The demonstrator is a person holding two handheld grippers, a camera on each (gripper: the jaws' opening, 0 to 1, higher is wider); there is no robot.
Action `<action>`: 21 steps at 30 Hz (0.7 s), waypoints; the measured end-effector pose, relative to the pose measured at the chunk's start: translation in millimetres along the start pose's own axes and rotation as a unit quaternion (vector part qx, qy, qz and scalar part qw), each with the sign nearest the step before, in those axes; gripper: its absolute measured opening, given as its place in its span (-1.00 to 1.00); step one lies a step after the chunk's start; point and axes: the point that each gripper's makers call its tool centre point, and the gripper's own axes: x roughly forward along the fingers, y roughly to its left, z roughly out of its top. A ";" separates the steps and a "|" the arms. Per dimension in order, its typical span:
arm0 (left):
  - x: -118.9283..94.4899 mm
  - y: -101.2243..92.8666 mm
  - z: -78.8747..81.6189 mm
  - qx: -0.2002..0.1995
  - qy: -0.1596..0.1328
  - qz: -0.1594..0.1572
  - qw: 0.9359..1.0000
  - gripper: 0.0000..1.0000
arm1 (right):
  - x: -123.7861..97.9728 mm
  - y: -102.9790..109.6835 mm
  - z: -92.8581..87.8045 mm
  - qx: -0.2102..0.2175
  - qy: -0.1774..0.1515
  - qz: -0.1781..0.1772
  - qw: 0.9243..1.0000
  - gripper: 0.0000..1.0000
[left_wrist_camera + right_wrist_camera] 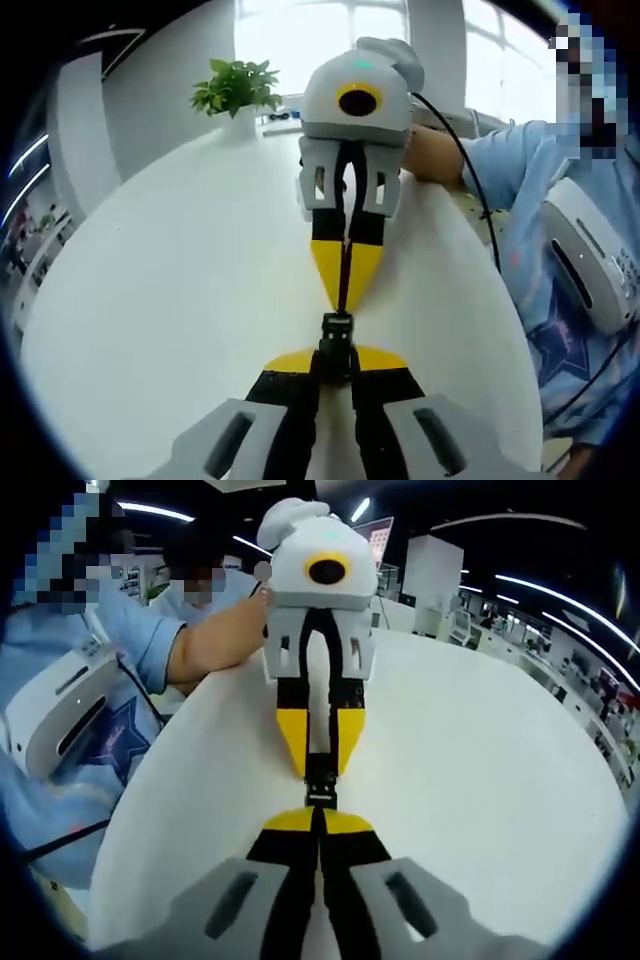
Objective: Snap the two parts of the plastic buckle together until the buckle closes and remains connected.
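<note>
Here we find the two grippers tip to tip over the round white table [150, 300], and between their tips sits the small black plastic buckle [337, 335]. In the left gripper view the left gripper [337, 362], grey-bodied with black fingers and yellow tips, rises from the bottom edge; its jaws are drawn almost together and pinch the near end of the buckle. The right gripper [345, 290] faces it from the far side, its yellow tips [328, 265] converging to a point, jaws nearly closed on a thin black strap or tongue [347, 215] running up between its fingers.

We read the buckle's long axis as lying along the line joining the two grippers, one end towards each. We cannot tell whether its two halves are latched.

In the right gripper view the buckle [319, 788] again lies between the right gripper [319, 818] below and the left gripper [320, 765] above. No lettering on the buckle or grippers can be read.

A person's forearm [215, 640] in a light blue sleeve [140, 635] reaches to the left gripper's body. A small green potted plant [238, 90] stands at the table's far edge.
</note>
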 end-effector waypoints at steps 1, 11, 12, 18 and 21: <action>-0.5 0.2 -0.1 -0.001 0.001 -0.001 1.000 -0.79 | 0.1 0.1 0.1 0.000 0.000 0.000 1.000 -0.99; -3.1 3.0 -0.2 -0.004 0.011 -0.006 1.000 -0.80 | 2.9 -2.1 1.7 -0.001 0.005 0.002 1.000 -1.00; -3.3 3.4 -0.4 -0.005 0.013 -0.007 1.000 -0.80 | 3.1 -2.6 1.9 -0.001 0.006 0.002 1.000 -1.00; -3.8 5.1 -2.4 -0.005 0.028 -0.011 1.000 -0.80 | 5.2 -2.2 3.7 -0.007 0.016 -0.005 1.000 -1.00; -3.3 5.0 -3.3 -0.005 0.036 -0.012 0.999 -0.80 | 4.9 -3.2 3.0 -0.006 0.021 -0.008 1.000 -1.00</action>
